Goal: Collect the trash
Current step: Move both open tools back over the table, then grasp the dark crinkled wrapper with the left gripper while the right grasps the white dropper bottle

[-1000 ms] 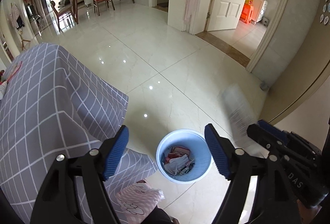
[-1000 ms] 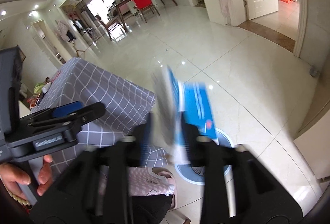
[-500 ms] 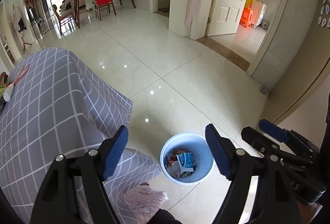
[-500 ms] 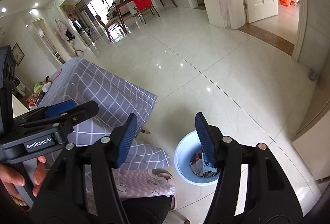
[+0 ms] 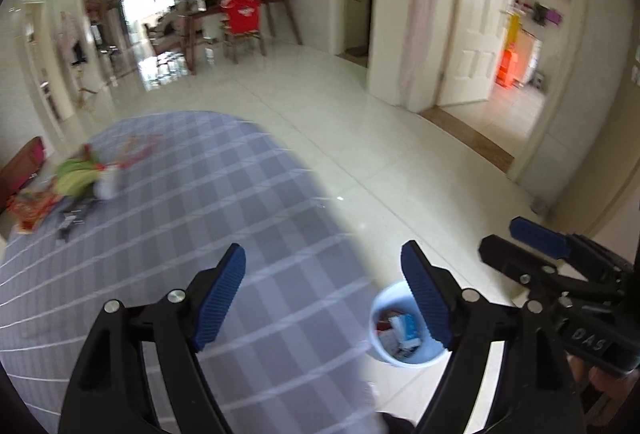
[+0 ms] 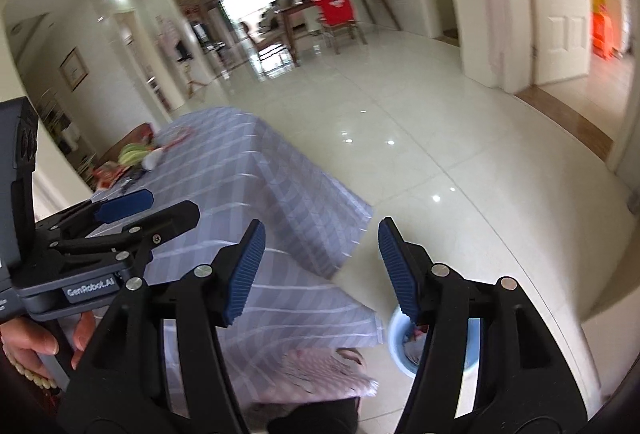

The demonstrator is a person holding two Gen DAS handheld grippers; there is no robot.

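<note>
Presently both grippers, left gripper and right gripper, have fingers spread, gripping nothing. Trash lies on the checked worktop; the bin on the floor holds more.

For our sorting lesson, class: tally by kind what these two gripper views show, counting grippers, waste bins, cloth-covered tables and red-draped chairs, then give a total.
Black two-finger grippers with blue pads: 2 (left gripper, right gripper)
Round light-blue plastic waste bin: 1
Table under grey checked cloth: 1
Wooden chair draped in red cloth: 1
Total: 5
</note>
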